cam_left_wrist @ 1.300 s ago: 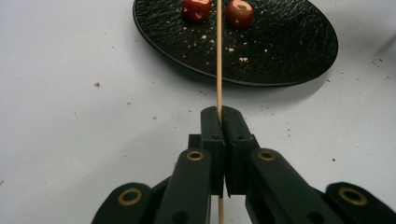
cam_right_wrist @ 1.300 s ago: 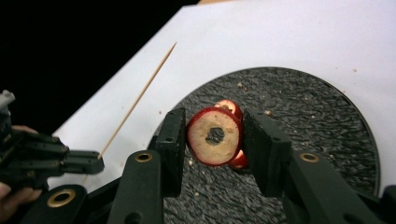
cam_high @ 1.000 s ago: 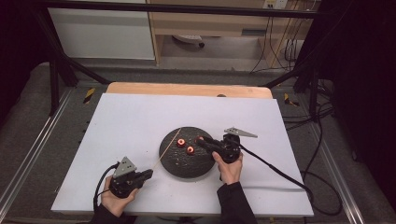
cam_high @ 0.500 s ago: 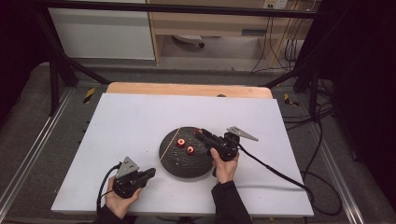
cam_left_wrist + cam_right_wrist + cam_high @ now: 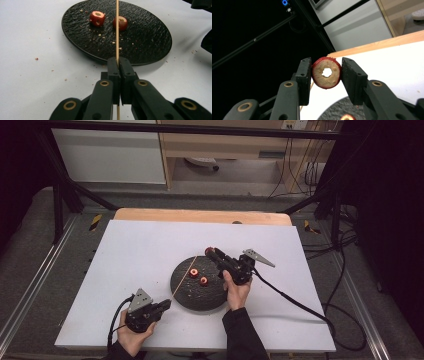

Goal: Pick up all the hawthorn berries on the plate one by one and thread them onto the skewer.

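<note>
Above the black plate (image 5: 200, 295), the right hand-held gripper (image 5: 326, 73) clamps a cored fruit slice (image 5: 326, 72).

text: none legible | labels: none | brands: none | numbers: none | signs: none that I can read anywhere

Left gripper (image 5: 117, 60) pinching thin wooden skewer (image 5: 117, 30) between closed jaws, skewer running straight up frame centre. Black textured plate (image 5: 150, 45) lying beyond on white table (image 5: 30, 37), carrying two cored red fruit pieces (image 5: 97, 18) upper centre, crumbs scattering around.
</note>
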The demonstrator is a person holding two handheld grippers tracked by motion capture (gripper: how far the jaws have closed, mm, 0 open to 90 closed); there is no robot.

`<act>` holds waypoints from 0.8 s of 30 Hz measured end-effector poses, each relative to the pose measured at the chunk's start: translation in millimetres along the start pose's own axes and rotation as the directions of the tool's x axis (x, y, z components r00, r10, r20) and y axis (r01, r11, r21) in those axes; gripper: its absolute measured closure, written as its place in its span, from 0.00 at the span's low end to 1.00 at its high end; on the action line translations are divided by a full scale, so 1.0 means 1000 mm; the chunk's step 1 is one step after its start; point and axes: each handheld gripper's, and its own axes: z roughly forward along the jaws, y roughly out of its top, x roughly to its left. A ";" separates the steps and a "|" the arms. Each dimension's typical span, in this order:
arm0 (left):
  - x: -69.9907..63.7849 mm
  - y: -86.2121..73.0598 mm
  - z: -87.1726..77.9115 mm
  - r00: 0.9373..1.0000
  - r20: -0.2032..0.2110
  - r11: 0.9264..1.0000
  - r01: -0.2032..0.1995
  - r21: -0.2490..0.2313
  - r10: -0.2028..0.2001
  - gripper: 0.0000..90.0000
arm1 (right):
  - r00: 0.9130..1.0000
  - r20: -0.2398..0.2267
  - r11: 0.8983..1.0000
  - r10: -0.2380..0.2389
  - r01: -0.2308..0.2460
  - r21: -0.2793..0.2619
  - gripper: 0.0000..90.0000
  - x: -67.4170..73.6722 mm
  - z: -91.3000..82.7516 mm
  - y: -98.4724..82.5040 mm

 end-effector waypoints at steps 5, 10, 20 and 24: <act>-0.001 0.000 0.000 1.000 0.012 1.000 0.006 -0.003 -0.006 0.98 | 1.000 0.005 1.000 -0.007 0.007 -0.019 0.68 0.001 0.007 -0.001; -0.002 0.002 -0.001 0.999 0.029 1.000 0.016 -0.011 -0.015 0.98 | 1.000 0.003 0.999 -0.003 0.003 -0.037 0.68 0.001 0.012 -0.002; -0.005 0.002 0.001 0.999 0.048 1.000 0.021 -0.002 -0.021 0.98 | 1.000 -0.009 0.998 -0.002 0.002 -0.065 0.68 -0.001 0.015 -0.006; -0.006 0.002 0.001 0.998 0.051 1.000 0.022 -0.003 -0.022 0.98 | 1.000 -0.010 0.998 -0.003 0.002 -0.067 0.68 -0.001 0.015 -0.006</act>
